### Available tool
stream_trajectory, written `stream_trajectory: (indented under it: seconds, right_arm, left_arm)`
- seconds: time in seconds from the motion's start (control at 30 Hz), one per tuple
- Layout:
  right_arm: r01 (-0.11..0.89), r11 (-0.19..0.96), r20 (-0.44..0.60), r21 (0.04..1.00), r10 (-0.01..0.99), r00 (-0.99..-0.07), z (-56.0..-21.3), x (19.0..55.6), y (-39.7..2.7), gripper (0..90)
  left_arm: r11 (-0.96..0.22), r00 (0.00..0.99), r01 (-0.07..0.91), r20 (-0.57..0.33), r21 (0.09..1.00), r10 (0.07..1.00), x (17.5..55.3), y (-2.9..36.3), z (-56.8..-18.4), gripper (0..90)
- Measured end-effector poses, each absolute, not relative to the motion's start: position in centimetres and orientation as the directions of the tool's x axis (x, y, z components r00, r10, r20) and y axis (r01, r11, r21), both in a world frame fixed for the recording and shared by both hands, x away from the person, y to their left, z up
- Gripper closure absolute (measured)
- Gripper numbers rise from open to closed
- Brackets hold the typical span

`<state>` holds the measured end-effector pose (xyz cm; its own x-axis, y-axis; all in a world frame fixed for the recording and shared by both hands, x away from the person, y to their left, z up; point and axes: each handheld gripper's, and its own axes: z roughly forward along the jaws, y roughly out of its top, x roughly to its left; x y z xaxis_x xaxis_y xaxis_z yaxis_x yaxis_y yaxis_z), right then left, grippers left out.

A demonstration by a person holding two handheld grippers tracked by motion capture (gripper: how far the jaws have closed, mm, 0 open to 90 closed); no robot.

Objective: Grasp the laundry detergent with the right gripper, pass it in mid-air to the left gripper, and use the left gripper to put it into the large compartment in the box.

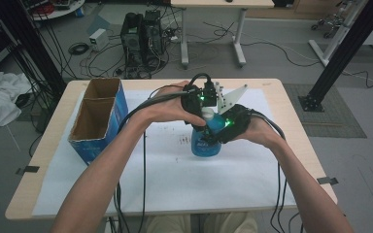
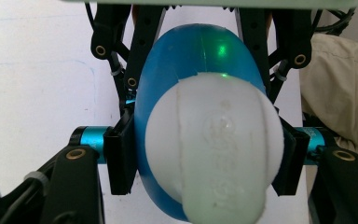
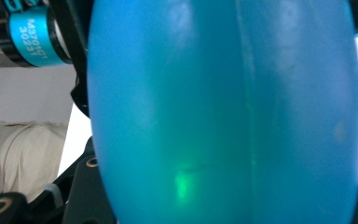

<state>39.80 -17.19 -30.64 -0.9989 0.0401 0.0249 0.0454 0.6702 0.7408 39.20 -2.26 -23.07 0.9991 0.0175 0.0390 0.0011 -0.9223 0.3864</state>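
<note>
Topping the blue bottle (image 2: pixel 191 56), a white cap (image 2: pixel 214 149) between left claw (image 2: pixel 205 161) pads.

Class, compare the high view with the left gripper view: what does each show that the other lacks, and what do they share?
High view alone: the open blue cardboard box at the wooden table's left, the person's forearms, and the right gripper clamped on the body of the blue plastic bottle.

Left gripper view alone: a close look at the left gripper's black pads pressing the bottle at its white cap.

Both: the blue bottle, its white cap, both grippers and the white sheet beneath.
</note>
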Motion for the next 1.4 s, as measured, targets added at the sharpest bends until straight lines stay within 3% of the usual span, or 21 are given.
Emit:
stream_trajectory:
  seconds: [0.93, 1.4]
  right_arm:
    - [0.055, 0.643, 0.047, 0.764, 0.029, -0.998, -31.25, 39.68, -17.39, 41.6]
    - [0.063, 0.641, 0.049, 0.765, 0.039, -0.998, -31.34, 39.57, -17.85, 31.8]
  left_arm:
    - [-0.934, 0.999, 0.023, 0.033, 0.356, 0.037, 38.92, -2.79, -23.07, 38.1]
    - [-0.935, 0.999, 0.022, 0.035, 0.355, 0.037, 38.97, -2.74, -23.04, 38.1]
